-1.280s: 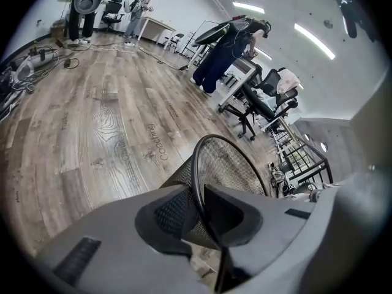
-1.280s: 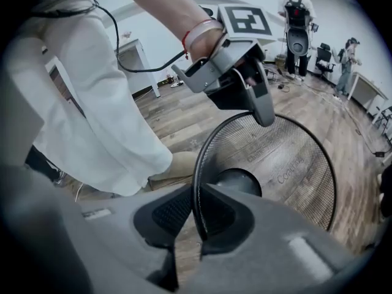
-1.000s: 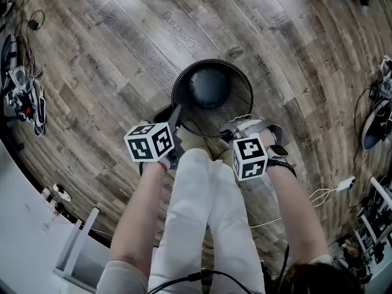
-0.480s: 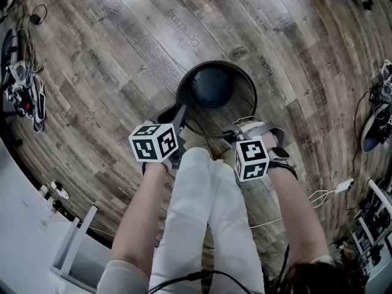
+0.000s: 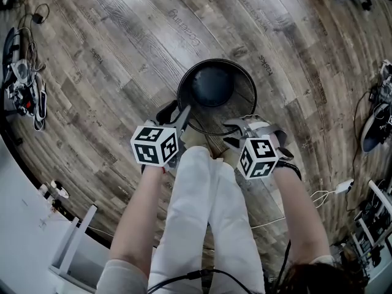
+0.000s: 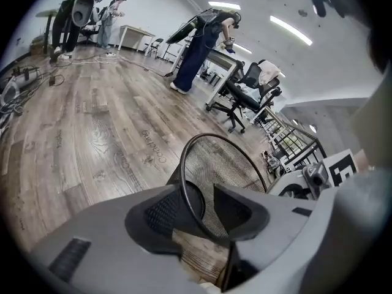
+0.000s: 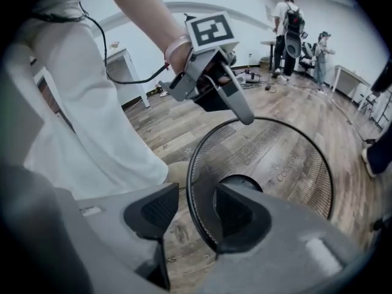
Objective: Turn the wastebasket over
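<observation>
Releasing the wastebasket [image 5: 246,103] rim
Jaws of left gripper [image 5: 182,111] and right gripper [image 5: 232,133] just opened wide; it stands mouth up.

The floor [image 5: 122,54] is grey-brown wood-look planking with faint lettering printed on some boards, and the black mesh wastebasket [image 5: 211,86] stands upright on it, open mouth up, its solid round bottom showing through the opening. A tangle of cables and small devices [image 5: 21,84] lies at the left edge of the head view, and a white cable with a plug block [image 5: 343,185] lies at the right. A beige shoe [image 7: 176,171] rests on the boards just beside the basket, and black office chairs [image 6: 242,100] stand well apart from it.
</observation>
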`<state>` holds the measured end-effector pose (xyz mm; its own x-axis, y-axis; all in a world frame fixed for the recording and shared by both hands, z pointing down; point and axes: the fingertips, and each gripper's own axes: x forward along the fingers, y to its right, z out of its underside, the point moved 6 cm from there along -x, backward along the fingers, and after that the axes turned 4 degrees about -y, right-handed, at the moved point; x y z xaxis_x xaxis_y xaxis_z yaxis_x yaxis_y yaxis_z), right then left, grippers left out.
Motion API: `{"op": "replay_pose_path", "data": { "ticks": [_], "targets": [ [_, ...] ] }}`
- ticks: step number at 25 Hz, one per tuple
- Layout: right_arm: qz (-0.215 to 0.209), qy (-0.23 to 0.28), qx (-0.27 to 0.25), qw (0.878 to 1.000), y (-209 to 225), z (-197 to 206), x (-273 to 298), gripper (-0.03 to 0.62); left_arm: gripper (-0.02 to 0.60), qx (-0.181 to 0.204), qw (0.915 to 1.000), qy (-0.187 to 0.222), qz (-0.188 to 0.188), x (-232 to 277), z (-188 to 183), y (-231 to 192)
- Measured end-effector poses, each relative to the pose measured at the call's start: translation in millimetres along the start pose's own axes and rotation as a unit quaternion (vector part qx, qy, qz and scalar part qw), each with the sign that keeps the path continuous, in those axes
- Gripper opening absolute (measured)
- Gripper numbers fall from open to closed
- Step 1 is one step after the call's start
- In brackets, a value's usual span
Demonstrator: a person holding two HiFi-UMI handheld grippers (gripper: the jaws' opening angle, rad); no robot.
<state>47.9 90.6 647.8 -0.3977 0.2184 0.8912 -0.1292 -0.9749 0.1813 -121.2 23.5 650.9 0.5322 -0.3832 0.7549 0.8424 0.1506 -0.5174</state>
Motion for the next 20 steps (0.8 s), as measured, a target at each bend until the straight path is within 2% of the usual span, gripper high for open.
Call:
{"op": "replay_pose_path", "data": {
  "ticks": [4,7,10,14,15,17,18,20],
  "targets": [
    [0.009,0.038,0.036,0.999,3.2,-1.2,-18.1,0.187,0.195,0.04,0.9987,0.032,-0.004,-10.1,-10.0,8.8],
    [0.011,0.065,0.059,0.996,4.3,-1.5,-33.2,0.179,0.198,0.069,0.9969,0.032,-0.017,-16.4,-13.8,15.3],
    [0.014,0.084,0.079,0.993,5.8,-2.1,-48.9,0.172,0.198,0.079,0.9961,0.033,-0.025,-23.6,-18.0,21.8],
    [0.032,0.111,0.117,0.986,9.5,-4.2,-70.1,0.069,0.196,0.109,0.9926,0.053,-0.012,-39.8,-29.4,38.0],
    [0.04,0.116,0.128,0.984,10.6,-4.4,-75.8,0.049,0.186,0.113,0.9918,0.059,-0.008,-44.4,-32.6,42.8],
    [0.055,0.129,0.151,0.979,11.4,-5.4,-88.6,0.004,0.109,0.112,0.9911,0.072,0.002,-54.5,-38.1,53.1],
    [0.061,0.138,0.163,0.975,11.0,-6.7,-95.6,0.002,0.063,0.11,0.9909,0.078,0.007,-60.1,-40.6,58.9],
    [0.071,0.164,0.19,0.965,10.9,-11.2,-110.4,0.002,0.019,0.113,0.9894,0.09,0.015,-71.3,-46.7,70.7]
  ]
}}
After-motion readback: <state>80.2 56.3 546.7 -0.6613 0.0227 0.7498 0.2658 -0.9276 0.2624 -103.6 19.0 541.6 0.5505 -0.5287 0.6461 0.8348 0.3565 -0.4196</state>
